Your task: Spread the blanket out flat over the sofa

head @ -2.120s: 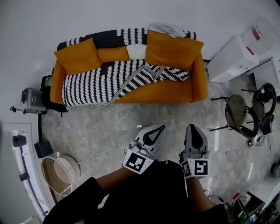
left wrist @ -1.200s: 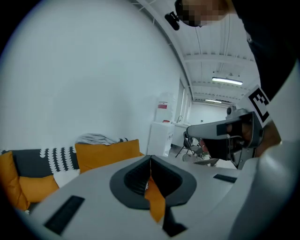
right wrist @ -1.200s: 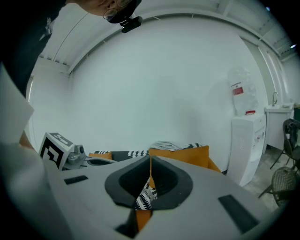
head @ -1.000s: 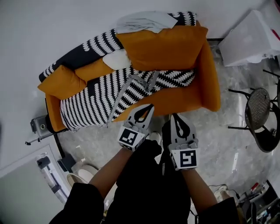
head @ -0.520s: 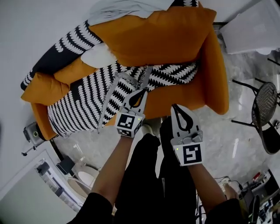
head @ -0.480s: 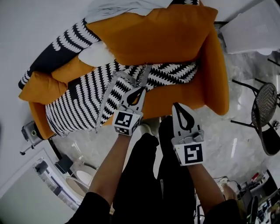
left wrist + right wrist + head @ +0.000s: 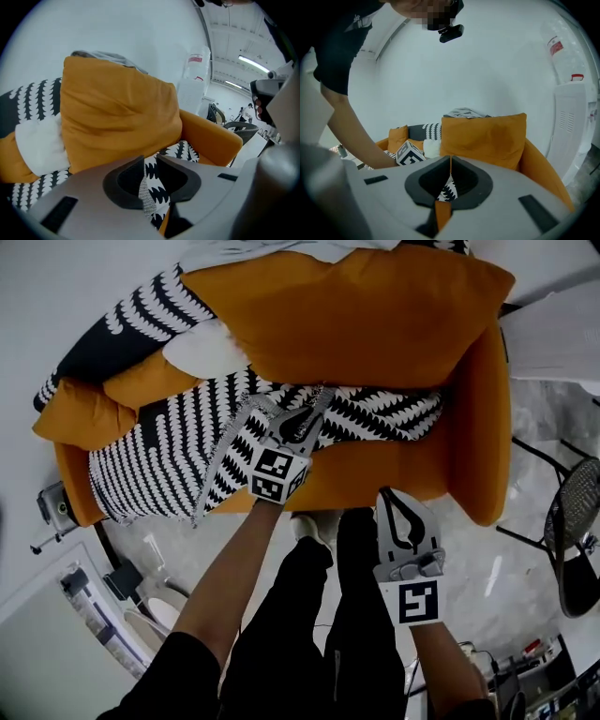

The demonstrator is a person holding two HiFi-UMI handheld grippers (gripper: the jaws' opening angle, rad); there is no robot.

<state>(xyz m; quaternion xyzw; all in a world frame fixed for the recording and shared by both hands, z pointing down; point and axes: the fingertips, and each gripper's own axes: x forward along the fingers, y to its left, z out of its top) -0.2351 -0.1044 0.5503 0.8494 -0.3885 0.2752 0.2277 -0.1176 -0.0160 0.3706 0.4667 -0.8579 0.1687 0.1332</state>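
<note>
Orange sofa point(image 7: 466, 460), striped blanket point(image 7: 159, 470) lying lengthwise along it, partly bunched

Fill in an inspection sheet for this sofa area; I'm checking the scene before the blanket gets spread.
Surface: orange sofa, seat partly covered.
Job's things: black-and-white blanket bunched and folded on the seat, also draped over the backrest; not flat.
Clutter: big orange cushion, small orange cushion, white cushion, grey cloth on top of the back.
Grippers: left gripper open, jaws have just been opening, the blanket's folded edge shows in the gap; right gripper shut, empty, in front of the sofa.
Cables: nothing seen.
Surroundings: marble floor, mesh chair, white cabinet.
</note>
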